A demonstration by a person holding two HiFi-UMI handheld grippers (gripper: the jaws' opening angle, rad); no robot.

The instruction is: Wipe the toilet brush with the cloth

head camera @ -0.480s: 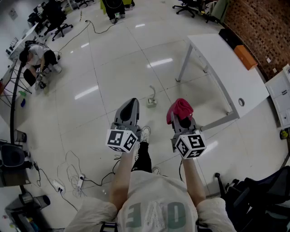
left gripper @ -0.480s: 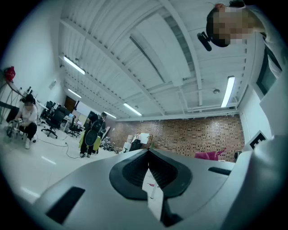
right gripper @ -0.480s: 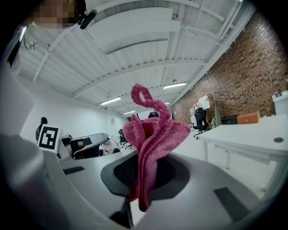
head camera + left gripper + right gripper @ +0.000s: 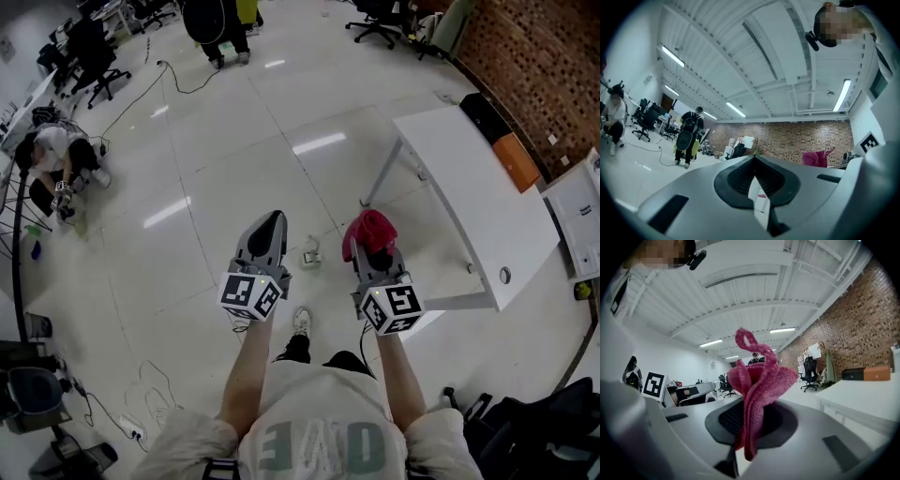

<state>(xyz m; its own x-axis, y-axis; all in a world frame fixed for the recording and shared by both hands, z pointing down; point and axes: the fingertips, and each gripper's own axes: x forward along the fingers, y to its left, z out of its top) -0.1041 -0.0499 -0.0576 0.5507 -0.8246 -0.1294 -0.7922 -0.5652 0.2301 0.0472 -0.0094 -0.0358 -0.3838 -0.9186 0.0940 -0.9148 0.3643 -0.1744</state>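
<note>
**A:** Where is the cloth?

**B:** The pink cloth is in the right hand-held gripper. The jaws are closed on a fold of it. The rest bunches up above and ahead of the jaw tips, and one loose loop sticks up at the top.

**A:** And the other one?

**B:** The left hand-held gripper has its jaws pressed fully together with nothing between them.

**A:** Can you see the brush?

**B:** A small pale object stands on the glossy floor, and in the head view it shows between the two grippers. It is too small to tell whether it is the toilet brush. Neither gripper touches it.

**A:** How are the arms set?

**B:** Both are stretched forward side by side, roughly level and apart from each other, with the marker cube of the left one facing up towards the head. A white desk stands off to the right of the cloth, and the cloth does not touch it. One shoe shows on the floor below, between the forearms.
</note>
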